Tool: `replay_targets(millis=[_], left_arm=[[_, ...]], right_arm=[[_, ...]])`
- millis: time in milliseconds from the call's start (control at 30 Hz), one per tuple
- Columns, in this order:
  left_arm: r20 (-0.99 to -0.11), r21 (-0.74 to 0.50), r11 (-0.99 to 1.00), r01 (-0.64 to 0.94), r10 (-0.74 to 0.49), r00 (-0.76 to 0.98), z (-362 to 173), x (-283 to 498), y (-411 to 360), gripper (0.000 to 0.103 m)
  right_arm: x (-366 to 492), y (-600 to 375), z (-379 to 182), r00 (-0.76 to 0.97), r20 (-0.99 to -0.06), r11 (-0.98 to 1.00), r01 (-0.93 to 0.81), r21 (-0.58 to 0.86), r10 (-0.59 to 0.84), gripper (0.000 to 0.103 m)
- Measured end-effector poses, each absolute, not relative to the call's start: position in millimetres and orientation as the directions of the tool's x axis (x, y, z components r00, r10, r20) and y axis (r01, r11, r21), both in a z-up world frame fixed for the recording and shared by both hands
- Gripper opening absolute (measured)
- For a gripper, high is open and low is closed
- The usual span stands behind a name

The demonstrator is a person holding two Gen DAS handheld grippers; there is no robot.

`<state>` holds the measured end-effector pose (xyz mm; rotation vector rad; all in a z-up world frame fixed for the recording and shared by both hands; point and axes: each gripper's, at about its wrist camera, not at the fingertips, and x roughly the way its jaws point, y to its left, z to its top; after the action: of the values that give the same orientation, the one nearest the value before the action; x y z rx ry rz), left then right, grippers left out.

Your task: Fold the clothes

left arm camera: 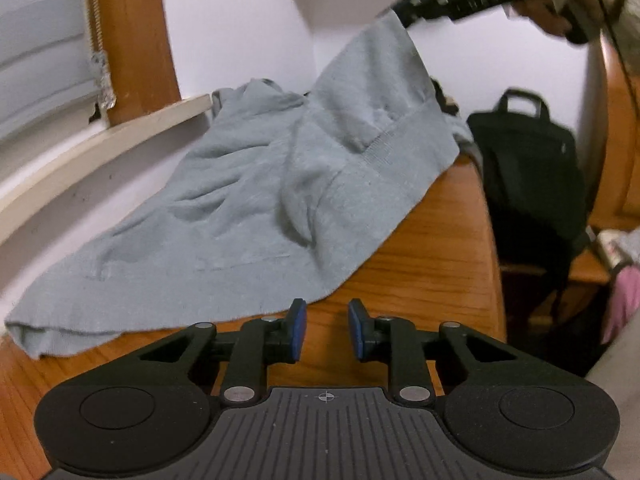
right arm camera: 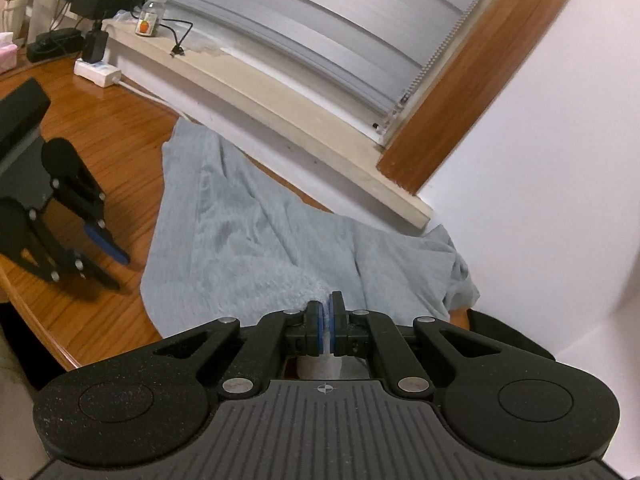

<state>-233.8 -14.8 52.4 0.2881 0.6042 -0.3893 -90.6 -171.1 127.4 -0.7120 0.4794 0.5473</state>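
In the left wrist view your left gripper [left arm camera: 327,330] hovers spread and empty over the table [left arm camera: 420,256], and in the right wrist view your right gripper [right arm camera: 327,326], pinching the lifted grey garment [right arm camera: 248,236], may lose this thin 1-edge hold.

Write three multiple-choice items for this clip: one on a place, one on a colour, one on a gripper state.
1. Where does most of the sweater lie?
A. on the wooden table
B. on the windowsill
C. inside the bag

2. What colour is the sweater?
A. pink
B. light grey-blue
C. black

3. How do the left gripper fingers stand?
A. shut on the sweater
B. shut on nothing
C. open, holding nothing

Answers:
1 A, the cloth spreads over the tabletop below the sill.
2 B, both views show it so.
3 C, a clear gap shows between the blue pads; only the right gripper pinches cloth.
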Motion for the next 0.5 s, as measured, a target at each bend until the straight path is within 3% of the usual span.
replay_targets(millis=[133,333,400,467,500], left_arm=[[-0.604,0.208,0.878,0.432,-0.232,0.763,50,-222,-30,0.036],[-0.592,0.251,0.877,0.409,-0.195,0.782,47,-206,-37,0.036],[-0.571,0.274,0.880,0.388,-0.176,0.802,51,-202,-36,0.025],[-0.551,0.268,0.885,0.381,-0.183,0.814,58,-198,-32,0.006],[-0.540,0.268,0.888,0.373,-0.182,0.822,63,-196,-30,0.006]], right_arm=[[-91,-172,127,0.756,-0.580,0.631,-0.616,-0.472,0.304,0.003],[-91,-177,126,0.753,-0.581,0.635,-0.618,-0.464,0.309,0.003],[-91,-179,125,0.751,-0.581,0.637,-0.621,-0.457,0.314,0.003],[-92,-182,122,0.747,-0.583,0.638,-0.625,-0.450,0.320,0.003],[-92,-184,121,0.745,-0.585,0.638,-0.627,-0.447,0.322,0.003]])
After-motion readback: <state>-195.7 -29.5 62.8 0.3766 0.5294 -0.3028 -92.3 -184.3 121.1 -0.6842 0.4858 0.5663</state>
